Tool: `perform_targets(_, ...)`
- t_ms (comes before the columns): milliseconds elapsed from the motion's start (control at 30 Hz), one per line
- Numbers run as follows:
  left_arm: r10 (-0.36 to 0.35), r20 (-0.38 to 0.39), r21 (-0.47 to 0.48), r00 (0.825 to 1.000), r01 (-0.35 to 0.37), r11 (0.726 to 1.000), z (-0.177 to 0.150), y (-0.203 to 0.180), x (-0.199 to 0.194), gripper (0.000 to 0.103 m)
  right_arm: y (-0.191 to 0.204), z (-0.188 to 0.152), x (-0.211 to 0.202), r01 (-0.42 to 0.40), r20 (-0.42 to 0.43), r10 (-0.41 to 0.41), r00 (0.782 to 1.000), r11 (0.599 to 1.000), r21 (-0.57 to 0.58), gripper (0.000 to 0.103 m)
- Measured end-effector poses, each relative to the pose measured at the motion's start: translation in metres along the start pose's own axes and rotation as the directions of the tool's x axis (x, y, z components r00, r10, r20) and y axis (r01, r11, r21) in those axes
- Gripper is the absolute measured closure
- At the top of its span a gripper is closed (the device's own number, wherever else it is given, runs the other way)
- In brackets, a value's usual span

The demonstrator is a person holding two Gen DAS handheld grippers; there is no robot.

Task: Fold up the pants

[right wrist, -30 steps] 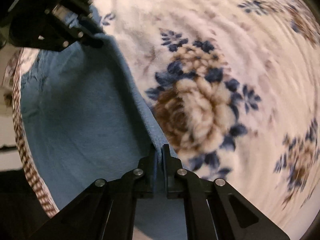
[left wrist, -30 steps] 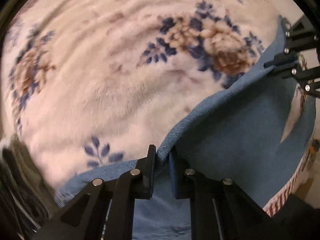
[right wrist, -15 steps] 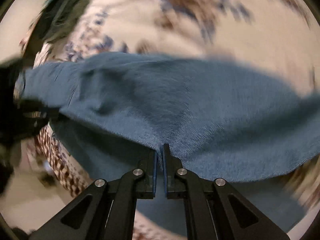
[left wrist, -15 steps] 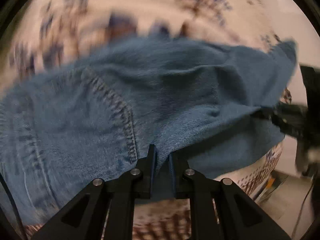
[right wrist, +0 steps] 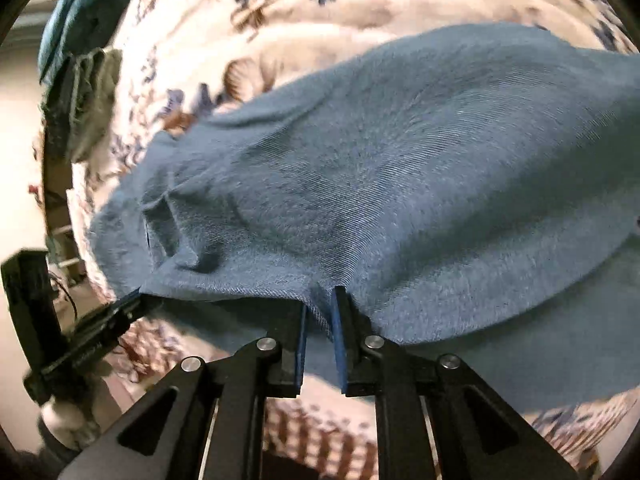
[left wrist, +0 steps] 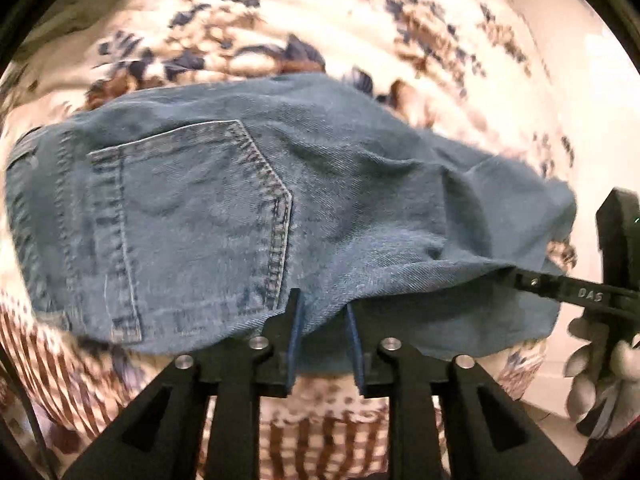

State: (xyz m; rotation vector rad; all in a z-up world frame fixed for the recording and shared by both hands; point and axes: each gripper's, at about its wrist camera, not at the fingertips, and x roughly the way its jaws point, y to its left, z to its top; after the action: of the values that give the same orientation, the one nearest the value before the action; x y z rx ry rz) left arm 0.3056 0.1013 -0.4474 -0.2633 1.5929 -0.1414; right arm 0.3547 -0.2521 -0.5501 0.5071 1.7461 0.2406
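Note:
Blue denim pants lie folded over on a floral blanket, back pocket facing up. My left gripper has its jaws parted a little with the near fold edge of the pants between them. My right gripper also has its jaws slightly parted around the near edge of the pants. The right gripper shows at the right of the left wrist view, at the cloth's edge. The left gripper shows at the lower left of the right wrist view.
The cream blanket with blue and brown flowers covers the bed. A checked red-and-white border hangs at the near edge. Dark green and teal clothes lie at the far left. Pale floor is to the right.
Both grippers have carried the held edge of the pants up and over onto the rest of the pants. The jaws of both have opened a little.

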Motion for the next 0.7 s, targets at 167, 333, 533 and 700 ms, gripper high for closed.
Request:
perform_targets(167, -0.078, -0.007, -0.193, 0.997, 0.075, 0.978, -0.026, 0.038, 0.004, 0.042, 0.001, -0.015, -0.013, -0.005, 0.019, 0.004, 1.000, 0.998, 0.063, 0.088)
perform_targets(333, -0.088, -0.072, -0.299, 0.993, 0.063, 0.952, -0.046, 0.058, 0.026, 0.042, 0.005, -0.030, 0.004, 0.144, -0.007, -0.144, 0.990, 0.989, 0.040, 0.038)
perform_targets(533, -0.100, -0.006, -0.391, 0.995, 0.090, 0.916, -0.057, 0.090, 0.010, 0.042, 0.011, -0.030, 0.021, 0.390, 0.053, -0.390, 0.919, 0.921, 0.007, 0.003)
perform_targets(700, -0.135, 0.149, -0.640, 0.980, 0.200, 0.742, -0.070, 0.152, -0.004, 0.042, -0.029, -0.037, 0.003, 0.146, 0.107, -0.185, 0.977, 0.942, 0.304, 0.005)
